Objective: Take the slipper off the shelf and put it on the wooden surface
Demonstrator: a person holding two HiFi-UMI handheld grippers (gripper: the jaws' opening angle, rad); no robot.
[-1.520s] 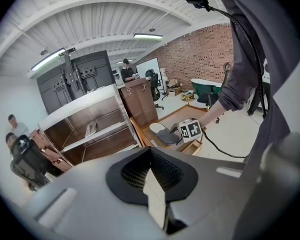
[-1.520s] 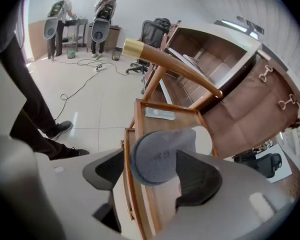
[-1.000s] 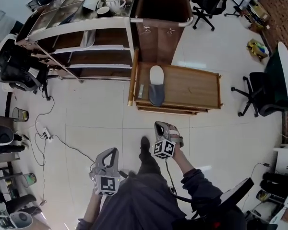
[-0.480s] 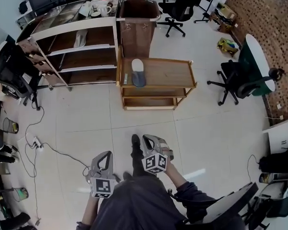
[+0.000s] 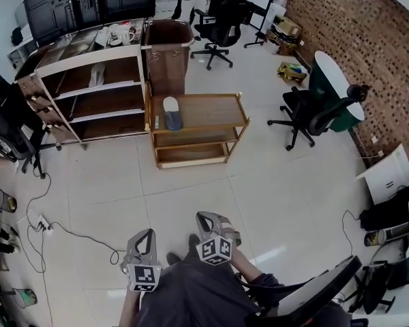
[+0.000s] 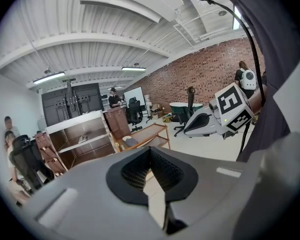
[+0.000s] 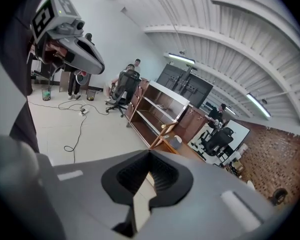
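A grey-and-white slipper lies on the left part of the wooden cart's top; it also shows far off in the left gripper view as the slipper. A second, pale slipper rests on an upper board of the shelf unit. Both grippers hang low near the person's body, far from the cart. My left gripper is shut and empty, as is my right gripper. In their own views the left gripper and the right gripper have their jaws together with nothing between them.
A brown bin stands beside the shelf, with cups on the shelf top. Office chairs stand right of the cart, another chair at the left. A cable and power strip lie on the tiled floor.
The person has backed away from the cart and shelf, which now look smaller and farther. Both grippers stayed low and shut.
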